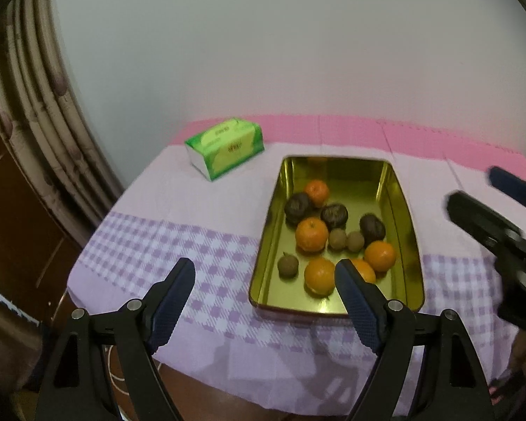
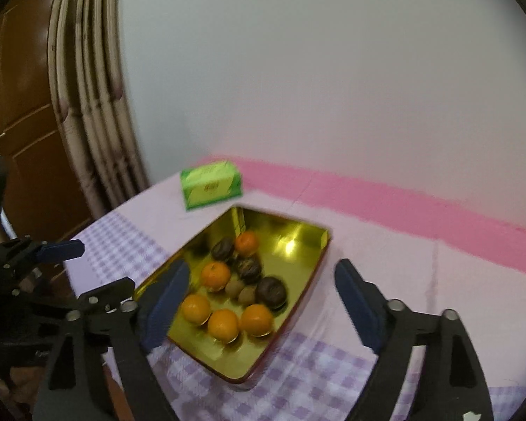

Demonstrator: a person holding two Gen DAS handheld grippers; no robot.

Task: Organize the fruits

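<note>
Nearest in both wrist views are the grippers themselves; the left gripper (image 1: 264, 282) stands with its jaws spread and nothing between them, hanging over the near edge of the checked tablecloth (image 1: 150, 242); the right gripper (image 2: 263, 282) is likewise released, its jaws wide apart and empty.

Just beyond them sits the gold tray (image 1: 405, 245), a long rectangle whose long axis runs from near to far, away from both grippers; all the fruit lies inside it, gathered toward the near half. Closest to the near wall are the oranges (image 1: 319, 275) – three in a row as the right view shows them (image 2: 222, 322) – with a small brown fruit (image 1: 287, 266) off to their left. Further in come another orange, two more small brown fruits (image 1: 345, 240) side by side, and the dark fruits (image 1: 334, 215); farthest of all is a single orange near the tray's middle; the far end of the tray is bare.

The relation that matters – the tray lies ahead and to the right of the left gripper, whose right finger overlaps the near oranges in its own view; from the right gripper the tray lies ahead and to the left. Neither looks clearly nearer, in my judgement; the near row of oranges seems the easiest reach for either.

Beyond the tray, far left, a green tissue box (image 1: 224, 147) rests on the cloth, well apart from the fruit.
</note>
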